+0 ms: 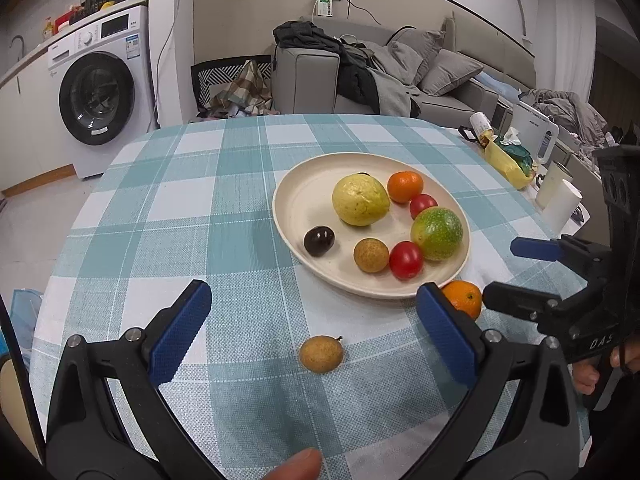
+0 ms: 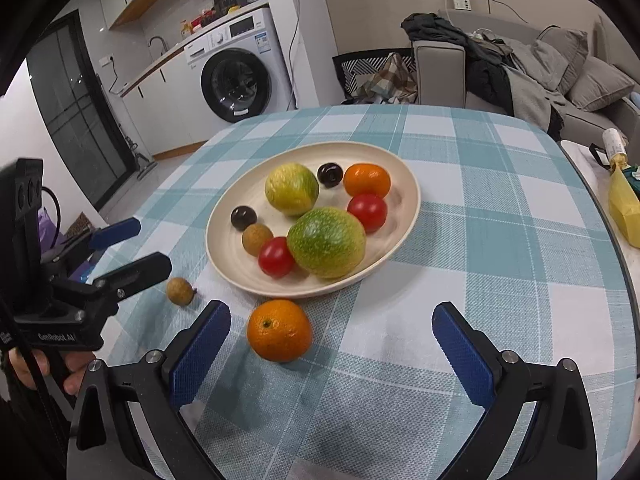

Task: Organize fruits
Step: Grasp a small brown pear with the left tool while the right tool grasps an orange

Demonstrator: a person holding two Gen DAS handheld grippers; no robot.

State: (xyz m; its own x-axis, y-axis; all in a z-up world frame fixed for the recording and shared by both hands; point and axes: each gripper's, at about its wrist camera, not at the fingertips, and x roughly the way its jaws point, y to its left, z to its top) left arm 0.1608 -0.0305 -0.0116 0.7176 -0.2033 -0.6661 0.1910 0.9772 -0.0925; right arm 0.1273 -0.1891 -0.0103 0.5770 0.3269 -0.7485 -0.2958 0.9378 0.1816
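A cream plate (image 1: 304, 196) (image 2: 400, 184) on the checked tablecloth holds several fruits: two green-yellow round fruits, an orange, two red tomatoes, a brown longan and dark plums. A loose brown longan (image 1: 321, 353) (image 2: 180, 291) lies on the cloth between the fingers of my open left gripper (image 1: 316, 332). A loose orange (image 2: 279, 330) (image 1: 464, 298) lies by the plate's near rim, in front of my open right gripper (image 2: 332, 344), nearer its left finger. The left gripper also shows in the right wrist view (image 2: 128, 244), the right one in the left wrist view (image 1: 516, 272).
A yellow bag (image 1: 508, 160) (image 2: 624, 204), white cups (image 1: 560, 196) and clutter stand on a side table at the right. A washing machine (image 1: 100, 92) and a sofa with clothes (image 1: 380, 72) stand behind the table.
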